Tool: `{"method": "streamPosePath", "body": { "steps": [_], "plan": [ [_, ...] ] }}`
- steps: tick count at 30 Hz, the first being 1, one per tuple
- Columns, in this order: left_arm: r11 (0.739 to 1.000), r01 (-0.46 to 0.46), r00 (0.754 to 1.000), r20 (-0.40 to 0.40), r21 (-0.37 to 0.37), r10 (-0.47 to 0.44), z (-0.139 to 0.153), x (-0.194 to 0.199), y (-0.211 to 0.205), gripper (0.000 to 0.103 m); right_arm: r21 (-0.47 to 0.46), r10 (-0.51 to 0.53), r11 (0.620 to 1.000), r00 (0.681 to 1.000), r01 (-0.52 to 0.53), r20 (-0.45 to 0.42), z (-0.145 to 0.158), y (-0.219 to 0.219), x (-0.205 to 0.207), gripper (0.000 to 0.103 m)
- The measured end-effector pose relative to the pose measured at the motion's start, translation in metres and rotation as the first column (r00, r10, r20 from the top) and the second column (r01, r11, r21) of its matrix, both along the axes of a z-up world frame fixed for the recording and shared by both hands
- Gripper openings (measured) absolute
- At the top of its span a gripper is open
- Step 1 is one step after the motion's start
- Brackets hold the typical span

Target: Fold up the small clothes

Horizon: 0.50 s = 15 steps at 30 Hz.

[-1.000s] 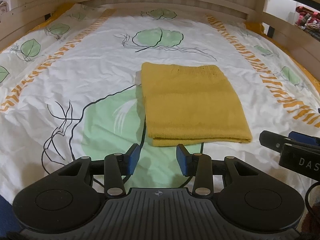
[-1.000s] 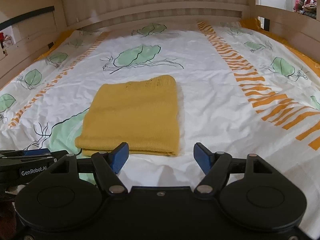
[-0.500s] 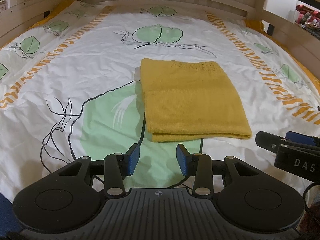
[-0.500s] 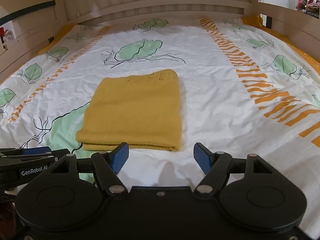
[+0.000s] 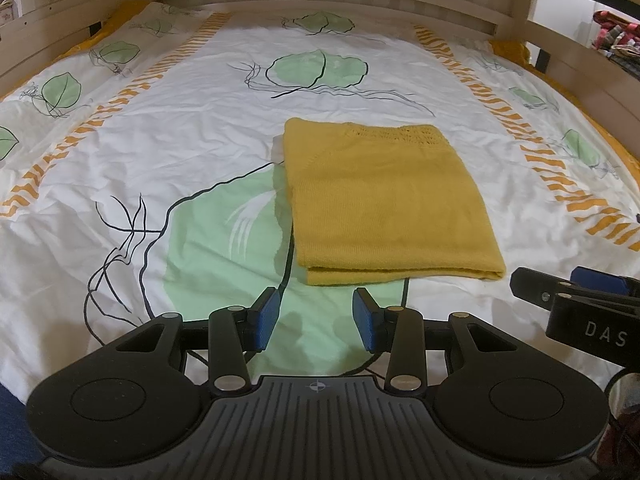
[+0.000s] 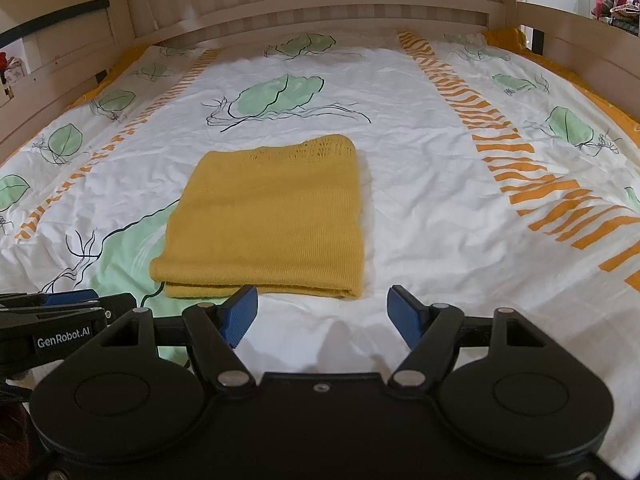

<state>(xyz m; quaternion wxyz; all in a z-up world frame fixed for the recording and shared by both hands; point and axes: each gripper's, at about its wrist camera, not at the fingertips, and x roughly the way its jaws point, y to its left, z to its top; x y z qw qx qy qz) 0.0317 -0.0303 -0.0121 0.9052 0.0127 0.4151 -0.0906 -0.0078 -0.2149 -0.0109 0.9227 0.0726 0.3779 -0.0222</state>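
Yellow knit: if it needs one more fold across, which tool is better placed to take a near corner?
Probably the right tool: open wider, just short of the yellow knit's near right corner. The left tool is open too, facing the left corner.

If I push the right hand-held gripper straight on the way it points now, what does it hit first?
Most likely the bedsheet just short of the folded yellow garment. The right hand-held gripper is open, angled downward, with bare sheet between its jaws; the garment's near right corner lies just beyond, though depth is hard to judge.
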Motion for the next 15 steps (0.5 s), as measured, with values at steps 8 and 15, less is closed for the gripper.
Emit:
{"method": "streamPosePath", "body": {
  "steps": [8,15],
  "plan": [
    [1.0,0.0,1.0,0.001,0.001,0.0,-0.0003,-0.0002,0.0,0.039,0.003,-0.002,1.0,1.0,0.002,-0.004,-0.0014,0.0,0.0001,0.074],
    [1.0,-0.001,1.0,0.001,0.002,0.001,-0.0002,-0.0002,-0.0002,0.039,0.004,-0.003,1.0,1.0,0.003,-0.006,-0.0019,0.0002,0.0002,0.074]
  ]
}}
